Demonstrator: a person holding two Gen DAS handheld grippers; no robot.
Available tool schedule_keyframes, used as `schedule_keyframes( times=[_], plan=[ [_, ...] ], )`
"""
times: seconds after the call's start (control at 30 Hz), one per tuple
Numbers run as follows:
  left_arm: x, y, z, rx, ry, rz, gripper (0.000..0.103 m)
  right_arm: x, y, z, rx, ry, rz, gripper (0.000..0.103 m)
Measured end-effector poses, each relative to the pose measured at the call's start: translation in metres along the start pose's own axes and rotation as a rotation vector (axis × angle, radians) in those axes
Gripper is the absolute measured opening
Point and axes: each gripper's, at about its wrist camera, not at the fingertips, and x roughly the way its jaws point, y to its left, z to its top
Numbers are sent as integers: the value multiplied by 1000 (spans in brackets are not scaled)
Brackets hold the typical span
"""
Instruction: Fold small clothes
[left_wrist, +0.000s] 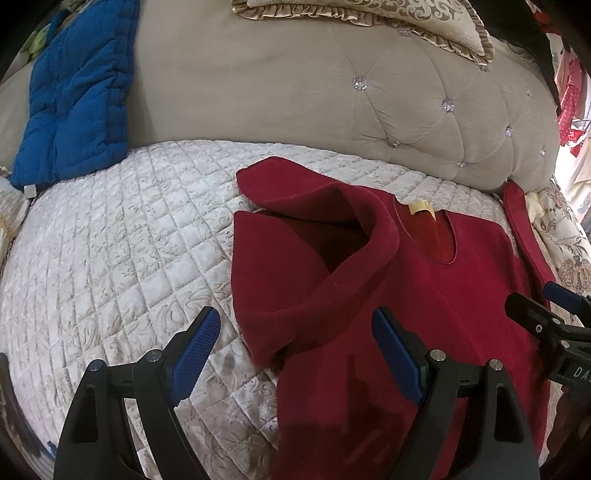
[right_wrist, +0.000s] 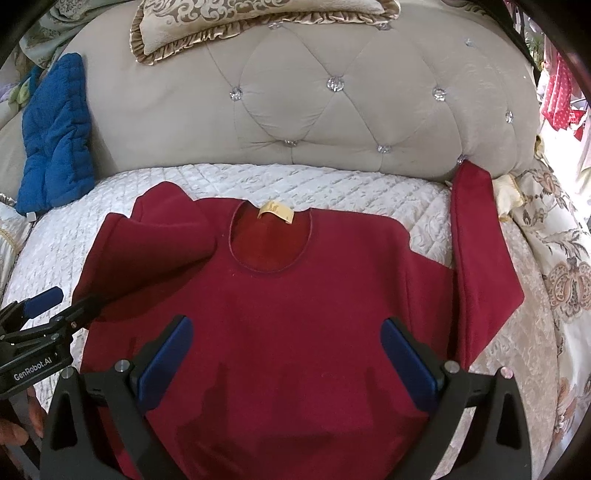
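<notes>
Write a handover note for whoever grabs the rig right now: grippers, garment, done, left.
Left gripper: open, empty, over the sweater's left edge.
Right gripper: open, empty, over the lower body of the sweater.
Red sweater: lies face up on the quilted white cover, neck label toward the tufted headboard.
Done: left sleeve is folded in over the chest.
Left: right sleeve is out, running up toward the headboard; fold it in, then fold the body.
Blue padded item off to the left, not in play.
</notes>
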Motion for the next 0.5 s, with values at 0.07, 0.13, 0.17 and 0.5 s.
schedule_keyframes(
  times=[0.07,0.13,0.17,0.5],
  plan=[
    [2,1,1,-1,3,1,66,1,1,1,-3,0,0,103],
    [4,3,2,-3,4,-2,66,3,3,4,-9,1,0,103],
    [4,5,2,-5,3,-1,66,3,4,6,-11,0,0,103],
    [13,18,5,-30,9,2,66,11,18,20,-39,-7,7,103]
  ],
)
